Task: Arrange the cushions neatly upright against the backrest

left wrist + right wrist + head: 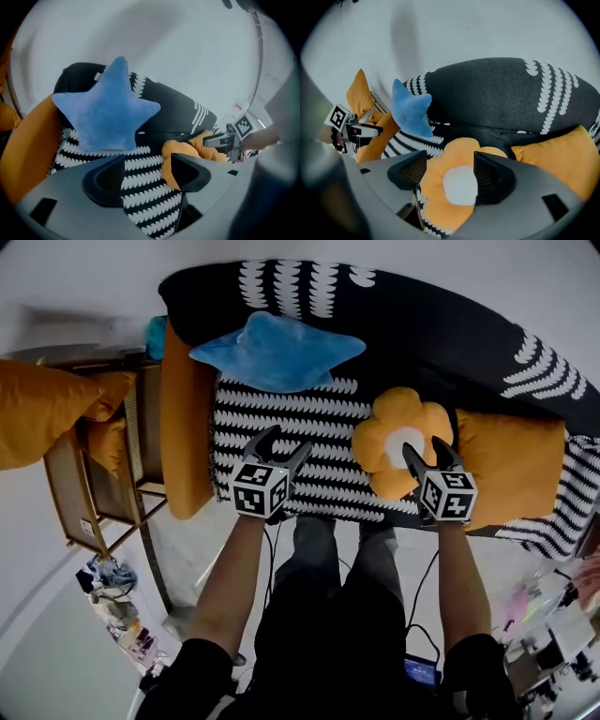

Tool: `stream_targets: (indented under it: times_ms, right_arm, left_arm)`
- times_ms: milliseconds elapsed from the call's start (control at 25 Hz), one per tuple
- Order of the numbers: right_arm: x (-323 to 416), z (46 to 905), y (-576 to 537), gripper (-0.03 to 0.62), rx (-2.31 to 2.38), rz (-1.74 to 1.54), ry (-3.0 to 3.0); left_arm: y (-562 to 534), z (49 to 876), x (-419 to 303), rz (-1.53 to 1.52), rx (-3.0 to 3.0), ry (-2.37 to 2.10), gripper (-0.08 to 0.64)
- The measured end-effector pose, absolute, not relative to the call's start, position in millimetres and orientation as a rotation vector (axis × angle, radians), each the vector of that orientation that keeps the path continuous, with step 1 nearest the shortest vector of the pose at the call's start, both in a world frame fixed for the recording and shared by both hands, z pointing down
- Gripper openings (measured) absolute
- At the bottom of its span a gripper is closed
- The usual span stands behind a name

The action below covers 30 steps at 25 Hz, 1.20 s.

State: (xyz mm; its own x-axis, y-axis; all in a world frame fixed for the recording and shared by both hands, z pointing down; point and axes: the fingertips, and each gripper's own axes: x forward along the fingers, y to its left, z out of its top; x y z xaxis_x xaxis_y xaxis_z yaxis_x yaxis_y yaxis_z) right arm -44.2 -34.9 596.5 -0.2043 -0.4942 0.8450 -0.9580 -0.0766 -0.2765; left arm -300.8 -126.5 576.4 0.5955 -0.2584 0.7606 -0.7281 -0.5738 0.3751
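Star cushion (277, 351) blue, flower cushion (401, 442) orange

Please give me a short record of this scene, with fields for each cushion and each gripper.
Blue star-shaped plush cushion: upright against sofa backrest
Orange flower-shaped cushion with white centre: lying on striped seat
Orange rectangular cushion: on seat, beside flower cushion
Left gripper: open, empty
Right gripper: open, empty, near flower cushion

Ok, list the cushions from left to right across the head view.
Far-left orange cushion → tall orange cushion → star cushion → flower cushion → right orange cushion.
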Motion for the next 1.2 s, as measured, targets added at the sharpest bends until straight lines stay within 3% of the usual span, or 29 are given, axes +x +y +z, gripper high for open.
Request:
stream_targets:
  times_ms: [520, 720, 960, 1200]
  right_arm:
    - [27, 644, 26, 0.321, 1.375, 1.142, -1.778]
    - [32, 632, 38, 0.318, 1.331, 1.167, -1.831]
    - [20, 652, 40, 0.318, 1.299, 1.184, -1.866]
    - [2, 673, 28, 0.308, 1.349, 1.234, -1.834]
  left_arm:
    - [-26, 683, -184, 0.799, 1.925, -0.812, 0.331]
    - [-18, 718, -172, 0.789, 1.831, -0.878, 0.374]
    - [-15, 739, -158, 0.717, 1.736, -0.832, 0.376]
    - [-21, 731, -145, 0.693, 1.759, -0.706, 0.248]
